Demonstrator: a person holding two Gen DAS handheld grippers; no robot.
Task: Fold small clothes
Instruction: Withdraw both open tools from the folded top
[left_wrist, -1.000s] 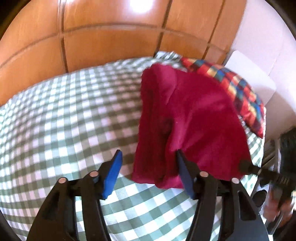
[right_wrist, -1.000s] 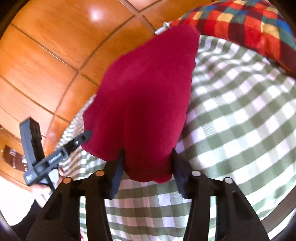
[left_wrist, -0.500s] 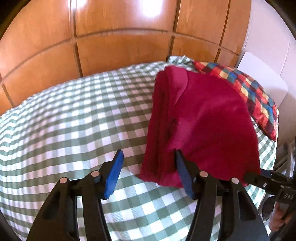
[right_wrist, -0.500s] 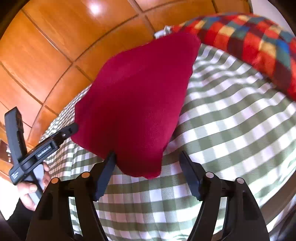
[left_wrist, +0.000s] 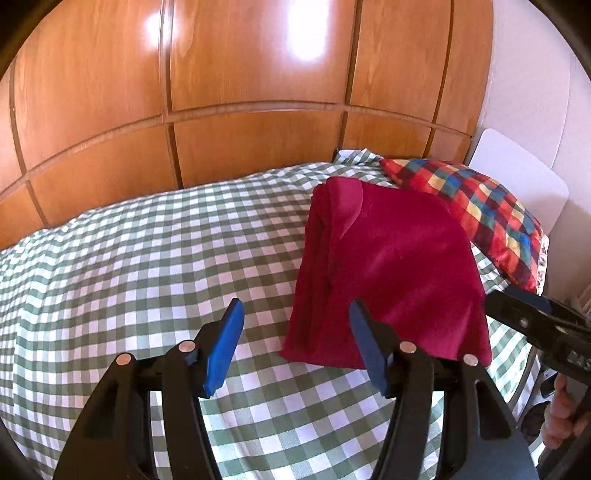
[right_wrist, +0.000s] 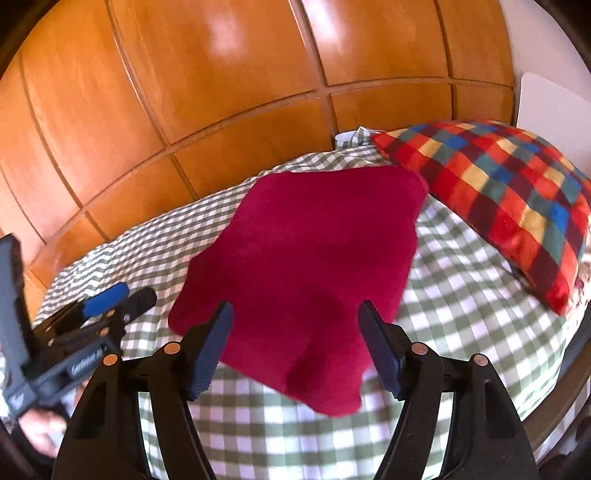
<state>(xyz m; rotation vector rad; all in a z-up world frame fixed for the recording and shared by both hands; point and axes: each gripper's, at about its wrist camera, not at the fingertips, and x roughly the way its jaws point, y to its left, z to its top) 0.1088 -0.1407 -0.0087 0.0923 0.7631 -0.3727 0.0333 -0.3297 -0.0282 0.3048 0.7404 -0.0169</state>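
Note:
A folded dark red garment (left_wrist: 388, 273) lies flat on the green-and-white checked bedspread (left_wrist: 147, 266); it also shows in the right wrist view (right_wrist: 306, 266). My left gripper (left_wrist: 295, 343) is open and empty, above the bed just left of the garment's near corner. My right gripper (right_wrist: 295, 339) is open and empty, above the garment's near edge, not touching it. The right gripper's tip shows at the right edge of the left wrist view (left_wrist: 532, 317), and the left gripper shows at the left of the right wrist view (right_wrist: 99, 306).
A red, blue and yellow checked pillow (left_wrist: 480, 214) lies at the bed's far right, against the garment's far corner. A wooden panelled wardrobe (left_wrist: 240, 92) stands behind the bed. A white board (left_wrist: 517, 177) stands by the wall at right.
The right gripper opened and let go of the garment's edge. Both grippers pulled back and up from the garment, which now lies flat.

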